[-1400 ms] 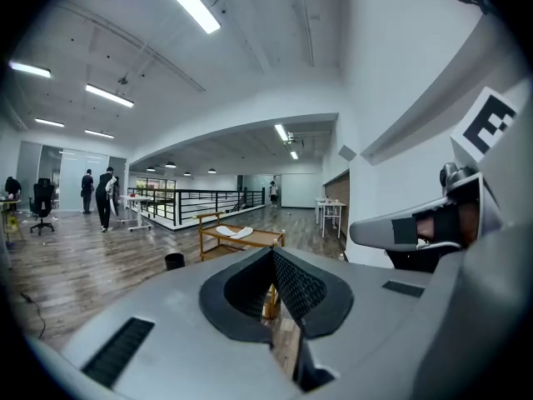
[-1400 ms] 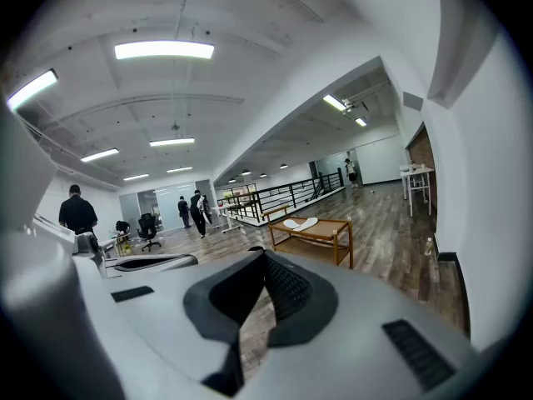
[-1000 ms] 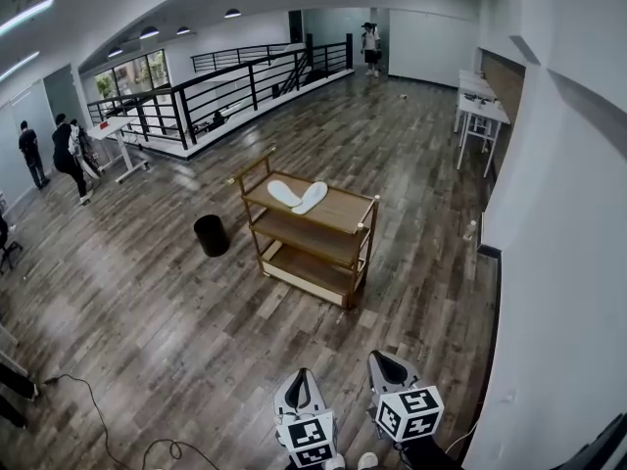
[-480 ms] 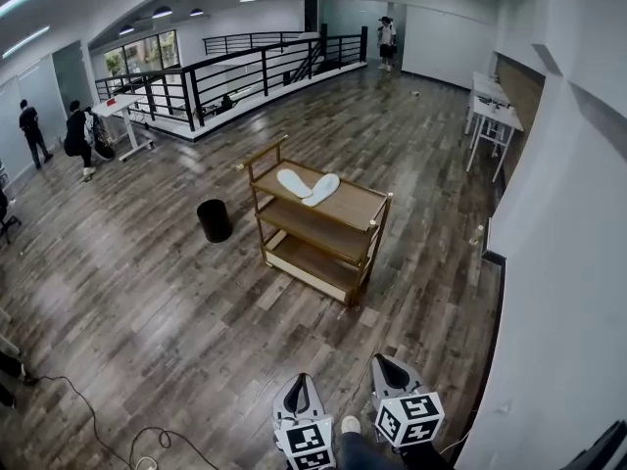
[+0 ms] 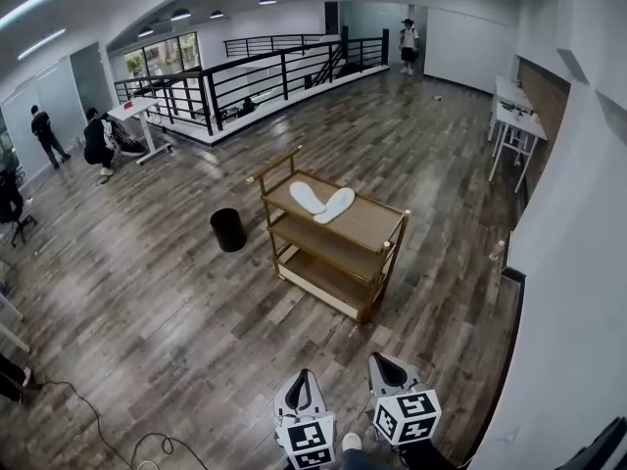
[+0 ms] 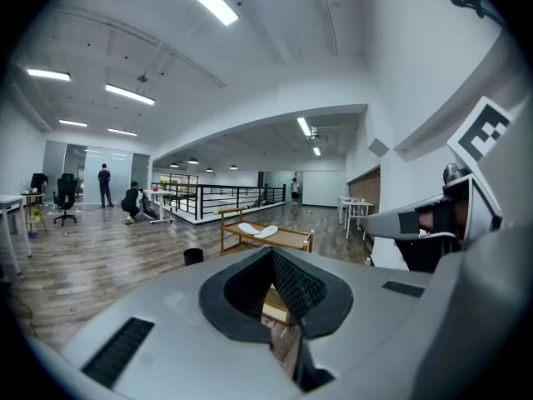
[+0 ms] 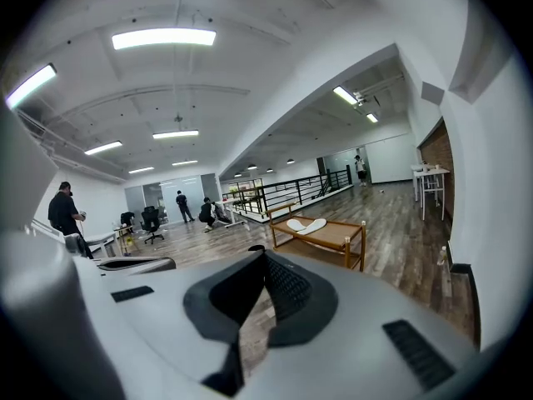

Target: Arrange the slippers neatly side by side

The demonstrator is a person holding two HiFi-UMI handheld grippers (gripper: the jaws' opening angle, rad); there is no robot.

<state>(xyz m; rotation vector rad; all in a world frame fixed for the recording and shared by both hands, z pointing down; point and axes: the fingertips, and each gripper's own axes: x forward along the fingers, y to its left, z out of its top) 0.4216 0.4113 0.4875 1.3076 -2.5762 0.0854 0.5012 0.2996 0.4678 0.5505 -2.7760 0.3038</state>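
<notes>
Two white slippers, one [image 5: 307, 197] and the other [image 5: 336, 205], lie in a V with their near ends touching on the top shelf of a wooden three-shelf cart [image 5: 377, 225] in mid-room. My left gripper [image 5: 301, 385] and right gripper [image 5: 385, 368] are side by side at the bottom of the head view, far short of the cart, both shut and empty. In the left gripper view the shut jaws [image 6: 271, 261] point at the cart [image 6: 287, 240] with the slippers [image 6: 258, 230] on it. The right gripper view shows its shut jaws [image 7: 265, 261] below the slippers [image 7: 306, 224].
A black bin [image 5: 227, 230] stands on the wood floor left of the cart. A black railing [image 5: 245, 76] runs across the back. White tables [image 5: 519, 125] line the right wall. People [image 5: 96, 143] are at the far left. A cable [image 5: 98, 429] lies near left.
The cart and slippers have grown larger and shifted right and down in the head view as I moved toward them. Both grippers stay shut, low in the frame.
</notes>
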